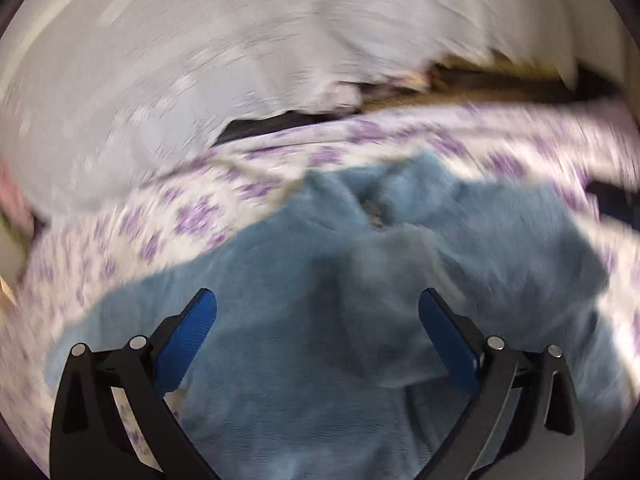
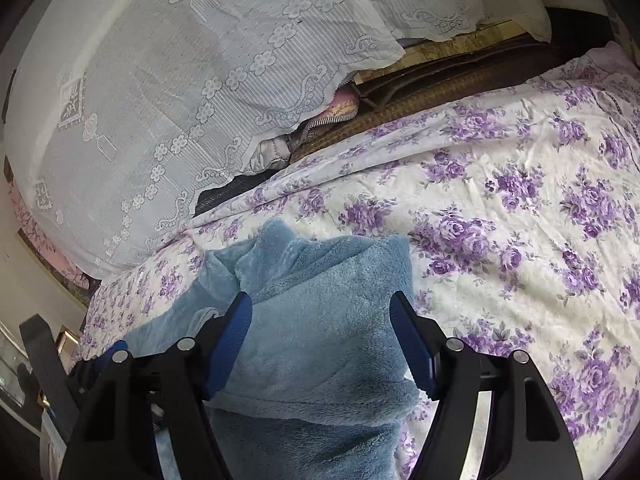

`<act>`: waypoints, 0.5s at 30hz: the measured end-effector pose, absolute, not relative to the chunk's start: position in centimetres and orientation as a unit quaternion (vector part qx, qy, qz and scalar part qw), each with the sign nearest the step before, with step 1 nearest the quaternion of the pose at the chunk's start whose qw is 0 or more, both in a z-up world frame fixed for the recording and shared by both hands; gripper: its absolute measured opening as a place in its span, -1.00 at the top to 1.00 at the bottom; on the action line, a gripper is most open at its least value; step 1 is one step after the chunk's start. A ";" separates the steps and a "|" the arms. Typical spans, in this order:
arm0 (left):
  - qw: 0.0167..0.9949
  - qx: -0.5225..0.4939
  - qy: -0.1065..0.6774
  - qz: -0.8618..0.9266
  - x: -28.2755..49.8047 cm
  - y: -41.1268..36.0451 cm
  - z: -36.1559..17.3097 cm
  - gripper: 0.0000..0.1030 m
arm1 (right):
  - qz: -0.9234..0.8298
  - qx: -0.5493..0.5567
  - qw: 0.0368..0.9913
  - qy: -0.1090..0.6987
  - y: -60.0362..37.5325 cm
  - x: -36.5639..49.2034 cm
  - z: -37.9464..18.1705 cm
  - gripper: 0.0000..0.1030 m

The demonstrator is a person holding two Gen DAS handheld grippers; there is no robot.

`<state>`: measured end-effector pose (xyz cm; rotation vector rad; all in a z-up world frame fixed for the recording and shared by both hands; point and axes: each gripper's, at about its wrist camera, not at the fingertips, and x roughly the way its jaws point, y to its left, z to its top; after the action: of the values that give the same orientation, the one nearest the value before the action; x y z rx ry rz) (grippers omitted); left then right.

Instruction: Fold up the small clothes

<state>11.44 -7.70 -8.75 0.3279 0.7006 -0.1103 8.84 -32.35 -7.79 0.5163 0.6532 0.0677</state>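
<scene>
A light blue fleece garment (image 1: 280, 380) lies crumpled on a bedspread with purple flowers (image 1: 180, 216); the left wrist view is smeared by motion. My left gripper (image 1: 317, 296) hovers over the fleece, jaws wide apart, with nothing pinched between them. In the right wrist view a folded, thick part of the same garment (image 2: 320, 344) lies between the fingers of my right gripper (image 2: 321, 299). Its blue pads (image 2: 234, 332) stand at either side of the fold, and I see no squeeze in the cloth. A blue-padded piece of the other gripper shows at the lower left.
White lace cloth (image 2: 160, 100) covers pillows at the back left. Behind the bedspread (image 2: 500, 220) runs a brown woven mat and dark wood (image 2: 440, 76). A pink quilted item (image 2: 340, 110) peeks out under the lace. To the right, the floral spread lies flat.
</scene>
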 end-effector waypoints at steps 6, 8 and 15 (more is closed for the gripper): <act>0.906 0.162 0.384 0.075 15.3 -5.4 -11.4 -0.92 | 0.038 0.242 0.915 0.321 -31.9 8.9 -7.7 -0.40; 0.910 0.055 0.400 0.098 16.3 -0.5 -9.9 -0.92 | 0.036 0.241 0.916 0.318 -32.0 8.9 -7.6 -0.40; 0.884 -0.195 0.424 0.008 16.4 7.7 -9.9 -0.91 | 0.042 0.242 0.914 0.324 -31.7 9.1 -8.1 -0.39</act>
<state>16.37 7.65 -9.94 -0.4057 0.8829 0.0164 9.11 -31.66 -8.13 0.4974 0.6666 0.0861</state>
